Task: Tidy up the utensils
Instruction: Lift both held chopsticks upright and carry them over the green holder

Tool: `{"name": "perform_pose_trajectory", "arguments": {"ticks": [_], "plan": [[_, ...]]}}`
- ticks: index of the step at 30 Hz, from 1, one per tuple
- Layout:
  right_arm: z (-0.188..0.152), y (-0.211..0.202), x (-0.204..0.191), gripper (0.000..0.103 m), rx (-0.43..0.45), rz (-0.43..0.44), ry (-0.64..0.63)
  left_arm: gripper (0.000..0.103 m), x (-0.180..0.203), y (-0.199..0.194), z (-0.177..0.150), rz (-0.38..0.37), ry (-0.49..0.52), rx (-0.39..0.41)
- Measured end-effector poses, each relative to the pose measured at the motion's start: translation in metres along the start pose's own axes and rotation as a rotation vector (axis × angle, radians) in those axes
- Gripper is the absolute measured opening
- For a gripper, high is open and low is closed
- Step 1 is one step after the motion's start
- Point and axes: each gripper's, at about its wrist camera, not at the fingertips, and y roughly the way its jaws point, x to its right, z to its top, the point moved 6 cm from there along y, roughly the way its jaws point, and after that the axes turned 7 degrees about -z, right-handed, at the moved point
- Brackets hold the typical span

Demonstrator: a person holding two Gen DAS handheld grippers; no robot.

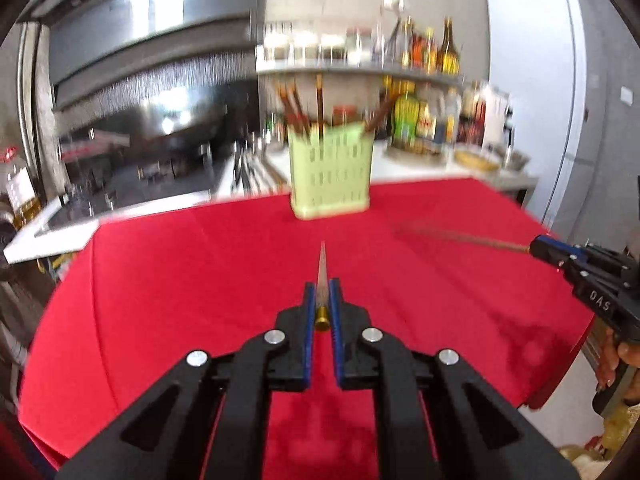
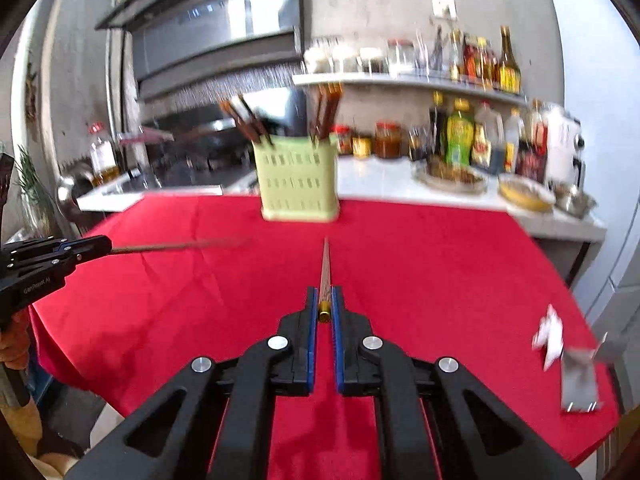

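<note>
A pale green slotted utensil holder (image 1: 330,172) stands at the far edge of the red tablecloth (image 1: 200,288), with several brown chopsticks (image 1: 296,108) upright in it; it also shows in the right wrist view (image 2: 298,178). My left gripper (image 1: 322,292) is shut on a chopstick (image 1: 322,272) that points at the holder, above the cloth. My right gripper (image 2: 325,294) is shut on another chopstick (image 2: 325,264), also pointing at the holder. Each gripper shows in the other's view, at the right (image 1: 538,246) and at the left (image 2: 102,246).
Behind the table runs a white counter (image 2: 380,184) with bottles, jars and dishes, and a shelf (image 2: 400,78) above. A stove and hood are at the back left. A metal piece (image 2: 578,384) and white paper (image 2: 550,334) lie at the cloth's right edge.
</note>
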Motion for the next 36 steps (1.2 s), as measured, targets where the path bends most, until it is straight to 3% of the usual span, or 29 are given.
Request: {"name": "perform_pose_trajectory", "arguments": {"ticks": [9, 17, 22, 25, 30, 36], "plan": [[0.083, -0.024, -0.009, 0.007, 0.108, 0.046, -0.016, 0.007, 0.007, -0.031, 0.074, -0.035, 0.028, 0.137], [0.119, -0.011, -0.023, 0.007, 0.106, 0.062, -0.047, 0.007, 0.006, -0.022, 0.084, -0.033, 0.034, 0.155], [0.123, 0.003, -0.027, 0.008, 0.120, 0.024, -0.071, 0.007, 0.005, -0.015, 0.087, -0.022, 0.040, 0.168], [0.115, 0.013, -0.032, 0.007, 0.099, 0.059, -0.079, 0.007, 0.003, -0.010, 0.083, -0.009, 0.049, 0.162], [0.089, 0.036, -0.037, 0.007, 0.041, 0.070, -0.094, 0.007, -0.002, 0.022, 0.057, -0.026, 0.019, 0.058], [0.068, 0.055, -0.039, 0.007, -0.004, 0.068, -0.096, 0.007, -0.009, 0.043, 0.031, -0.035, -0.015, -0.014]]}}
